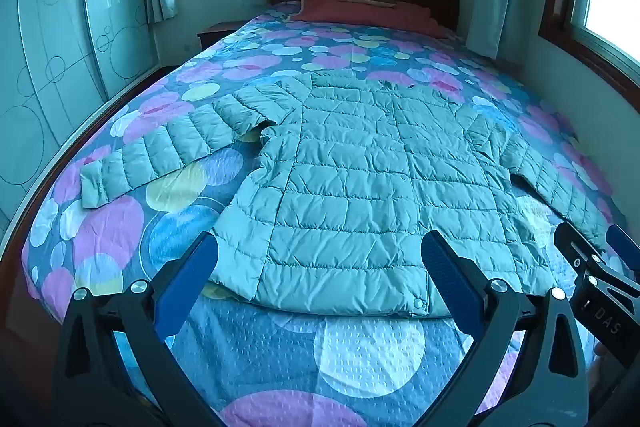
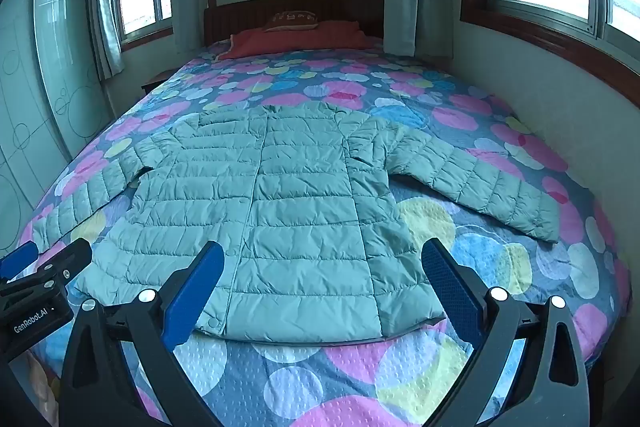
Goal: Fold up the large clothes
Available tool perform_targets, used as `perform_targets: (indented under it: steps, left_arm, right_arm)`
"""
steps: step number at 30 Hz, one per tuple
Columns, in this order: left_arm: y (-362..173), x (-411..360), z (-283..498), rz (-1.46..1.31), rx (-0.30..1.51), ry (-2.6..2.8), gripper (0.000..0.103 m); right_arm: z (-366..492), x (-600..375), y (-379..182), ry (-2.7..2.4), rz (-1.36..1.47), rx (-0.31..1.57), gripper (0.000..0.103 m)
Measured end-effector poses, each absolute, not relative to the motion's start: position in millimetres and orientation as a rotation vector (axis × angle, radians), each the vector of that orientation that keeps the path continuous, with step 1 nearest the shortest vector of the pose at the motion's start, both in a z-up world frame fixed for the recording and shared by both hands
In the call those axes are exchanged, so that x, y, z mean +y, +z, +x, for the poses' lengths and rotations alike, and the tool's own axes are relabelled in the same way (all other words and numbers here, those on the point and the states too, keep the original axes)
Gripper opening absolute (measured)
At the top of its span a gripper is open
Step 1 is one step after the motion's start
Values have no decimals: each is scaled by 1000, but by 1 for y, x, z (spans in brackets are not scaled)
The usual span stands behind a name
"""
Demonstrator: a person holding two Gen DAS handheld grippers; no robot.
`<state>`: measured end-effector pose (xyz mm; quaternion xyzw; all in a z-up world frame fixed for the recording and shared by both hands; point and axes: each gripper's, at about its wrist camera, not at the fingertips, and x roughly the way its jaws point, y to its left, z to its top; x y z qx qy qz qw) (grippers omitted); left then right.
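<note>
Beyond each wide-open, empty gripper (image 1: 320, 267) (image 2: 322, 269) – the jacket (image 1: 360, 179) (image 2: 272, 211), flat on the bed (image 1: 372, 347).

A bed (image 2: 580, 227) fills the room, covered by a quilted bedspread (image 1: 360, 347) printed with pink, blue, yellow and white circles. A pale green puffer jacket (image 2: 296, 211) lies flat on it, front up, hem toward the near edge, both sleeves spread out to the sides. At the headboard end rest a red pillow (image 2: 296, 39) and a small dark cushion (image 2: 292, 21) on top of it.
</note>
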<state>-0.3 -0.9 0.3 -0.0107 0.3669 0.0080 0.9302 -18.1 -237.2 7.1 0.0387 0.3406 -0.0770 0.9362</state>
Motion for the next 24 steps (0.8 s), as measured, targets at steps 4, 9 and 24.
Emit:
perform_targets:
  steps: [4,9,24]
  left_arm:
    - [1,0,0,-39,757,9,101]
    - [0,2,2,-39,760,12,101]
    - [0,-1,0,-31,753,17,101]
  right_arm:
    - [-19,-237,8,-158,80,692,98]
    - [-18,-237,8,-159,79,693,98]
    - [-18,-238,6,-159,78,690,98]
